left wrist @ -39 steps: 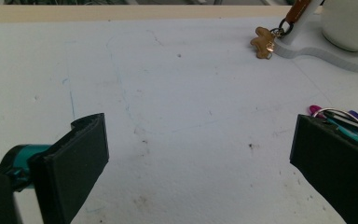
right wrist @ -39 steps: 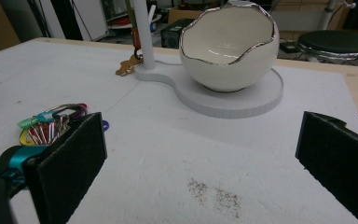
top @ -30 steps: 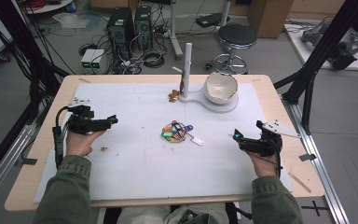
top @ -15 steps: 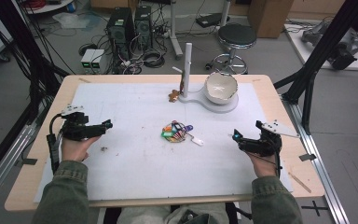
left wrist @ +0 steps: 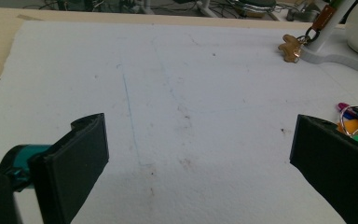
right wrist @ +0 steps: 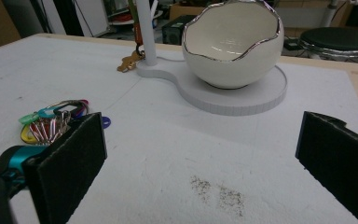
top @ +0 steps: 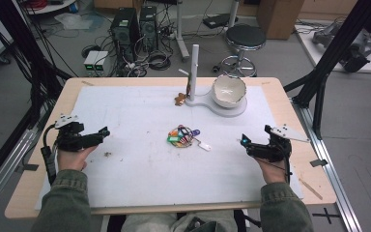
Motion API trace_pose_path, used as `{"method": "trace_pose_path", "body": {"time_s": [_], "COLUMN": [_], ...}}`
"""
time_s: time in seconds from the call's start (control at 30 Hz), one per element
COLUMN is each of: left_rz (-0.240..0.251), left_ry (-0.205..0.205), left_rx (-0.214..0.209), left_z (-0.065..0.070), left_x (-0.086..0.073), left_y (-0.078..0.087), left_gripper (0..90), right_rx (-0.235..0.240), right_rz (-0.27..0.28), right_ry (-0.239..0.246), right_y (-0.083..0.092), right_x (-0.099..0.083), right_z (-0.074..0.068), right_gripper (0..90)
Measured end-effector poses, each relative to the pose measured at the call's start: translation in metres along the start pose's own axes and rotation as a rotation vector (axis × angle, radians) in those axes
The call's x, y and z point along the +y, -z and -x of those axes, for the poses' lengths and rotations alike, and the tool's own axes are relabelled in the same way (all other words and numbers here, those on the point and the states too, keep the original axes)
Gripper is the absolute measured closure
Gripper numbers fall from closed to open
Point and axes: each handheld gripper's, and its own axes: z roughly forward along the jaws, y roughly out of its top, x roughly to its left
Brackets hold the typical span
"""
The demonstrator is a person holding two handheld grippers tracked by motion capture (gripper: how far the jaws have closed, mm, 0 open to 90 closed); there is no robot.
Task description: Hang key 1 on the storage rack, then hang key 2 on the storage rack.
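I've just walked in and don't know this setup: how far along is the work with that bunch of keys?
Barely begun. The bunch of keys lies untouched mid-table, apart from both claws. The left claw and right claw are open and empty, at the table's sides. Everything remains: grasping the keys and moving them, perhaps toward the white bowl.

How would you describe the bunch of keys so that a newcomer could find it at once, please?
Start at the white mat covering the wooden table. Near its middle lies the bunch of keys, apart from the white bowl farther back. Its bright, many-coloured key heads on one ring mark it out.
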Motion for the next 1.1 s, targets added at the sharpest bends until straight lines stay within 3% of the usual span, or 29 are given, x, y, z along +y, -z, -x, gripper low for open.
{"method": "trace_pose_path", "body": {"time_s": [0.1, 0.23, 0.47, 0.7, 0.87, 1.1], "left_rz": [0.005, 0.014, 0.035, 0.038, 0.028, 0.024], "left_ry": [0.006, 0.015, 0.038, 0.049, 0.044, 0.048], "left_rx": [0.005, 0.017, 0.031, 0.036, 0.035, 0.041], "left_z": [-0.002, -0.004, -0.014, -0.019, -0.018, -0.019], "left_x": [-0.002, -0.007, -0.013, -0.016, -0.018, -0.018], "left_y": [0.002, 0.008, 0.016, 0.018, 0.018, 0.019], "left_gripper": [4.8, 4.8, 4.8, 4.8, 4.8, 4.8], "right_rx": [0.008, 0.061, 0.153, 0.248, 0.272, 0.284], "right_rz": [-0.008, -0.036, -0.121, -0.226, -0.279, -0.303], "right_ry": [-0.007, -0.012, 0.067, 0.104, 0.116, 0.127], "right_y": [-0.001, -0.006, -0.027, -0.051, -0.062, -0.07], "right_x": [0.0, 0.003, 0.018, 0.025, 0.023, 0.024], "right_z": [0.0, -0.003, -0.024, -0.04, -0.046, -0.048], "right_gripper": [0.8, 0.7, 0.8, 0.8, 0.8, 0.8]}}
